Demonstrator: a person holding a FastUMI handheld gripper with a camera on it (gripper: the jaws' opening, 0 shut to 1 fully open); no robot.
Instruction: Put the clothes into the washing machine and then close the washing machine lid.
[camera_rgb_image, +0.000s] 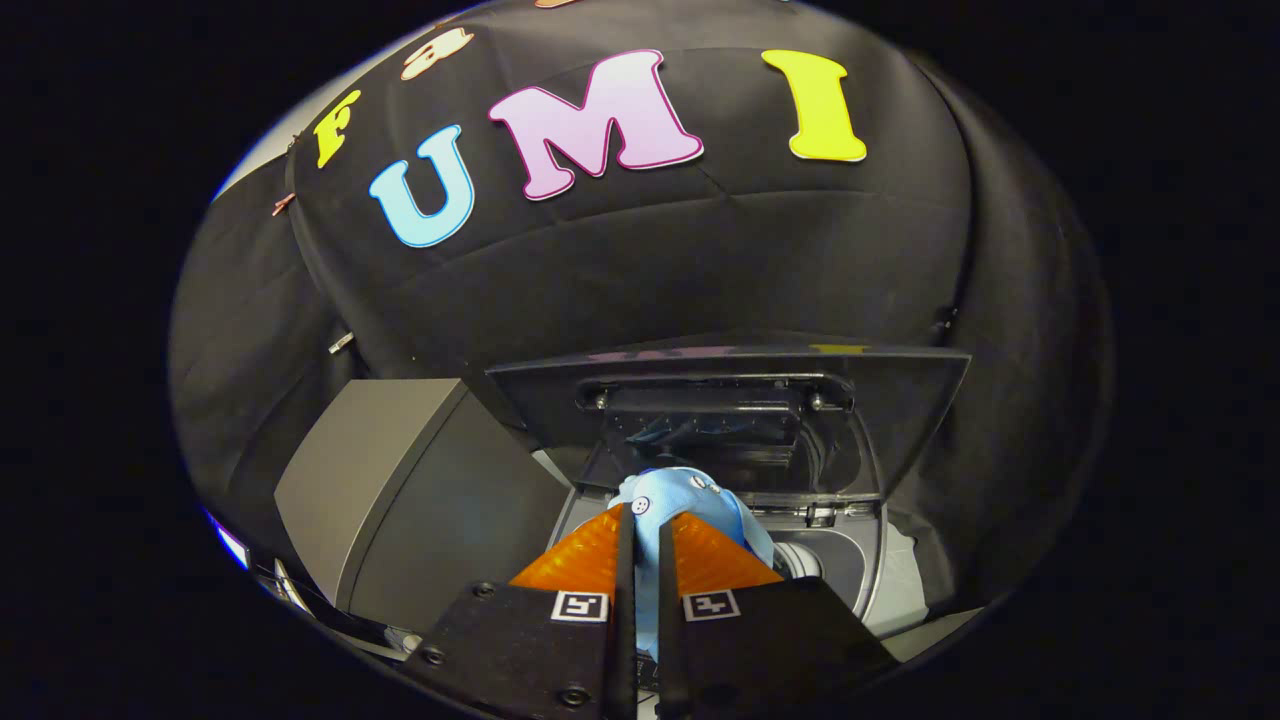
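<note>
The gripper (647, 525), at the bottom centre of the frame, has its fingers (585, 555) pressed close together on a light blue garment (690, 500); the cloth is pinched between them and bunches out past the tips, with small white buttons showing; just beyond and beneath it lies the washing machine (850, 560), its opening below the cloth; the lid (730, 400) stands raised behind, dark and see-through, in the middle of the frame; to the lower left a grey box (400, 490) sits beside the machine; black cloth hangs across the whole background.
</note>
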